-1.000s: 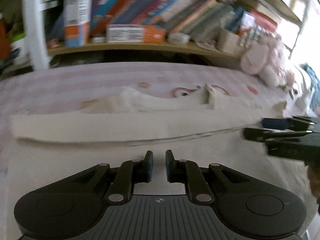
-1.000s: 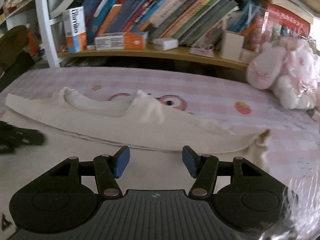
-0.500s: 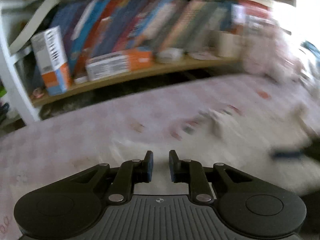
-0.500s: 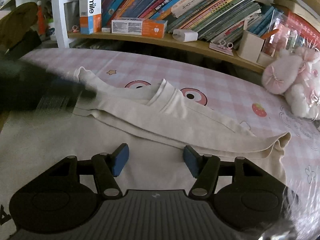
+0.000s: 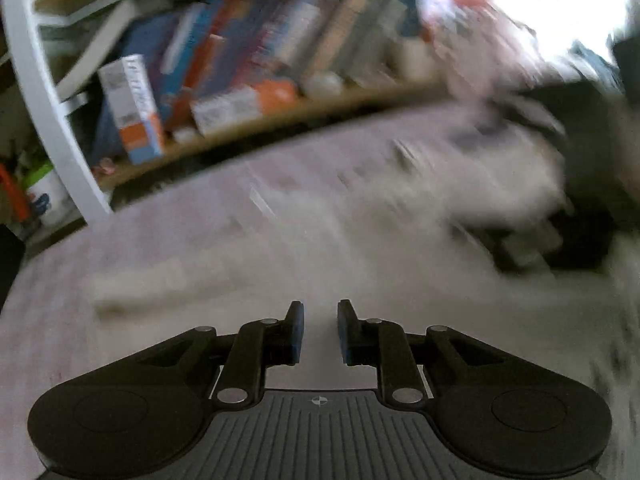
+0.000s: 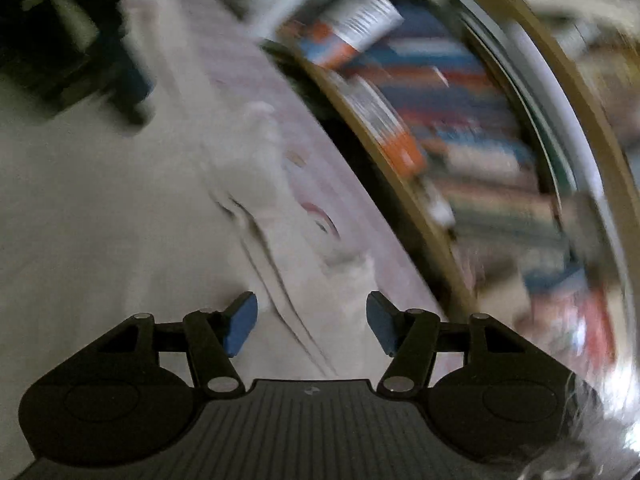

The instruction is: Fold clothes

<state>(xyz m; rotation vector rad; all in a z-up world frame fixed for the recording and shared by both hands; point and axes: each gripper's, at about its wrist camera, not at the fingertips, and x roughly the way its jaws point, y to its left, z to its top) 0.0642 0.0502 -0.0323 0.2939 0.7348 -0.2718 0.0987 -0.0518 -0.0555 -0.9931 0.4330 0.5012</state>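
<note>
Lying flat on the pink checked sheet, the cream shirt has its folded band running along the bookshelf side. The left gripper has a small gap and holds nothing; the right gripper is spread wide over the fold, empty. Only the left view, very blurry, shows what may be the other gripper at the shirt's far end.
</note>
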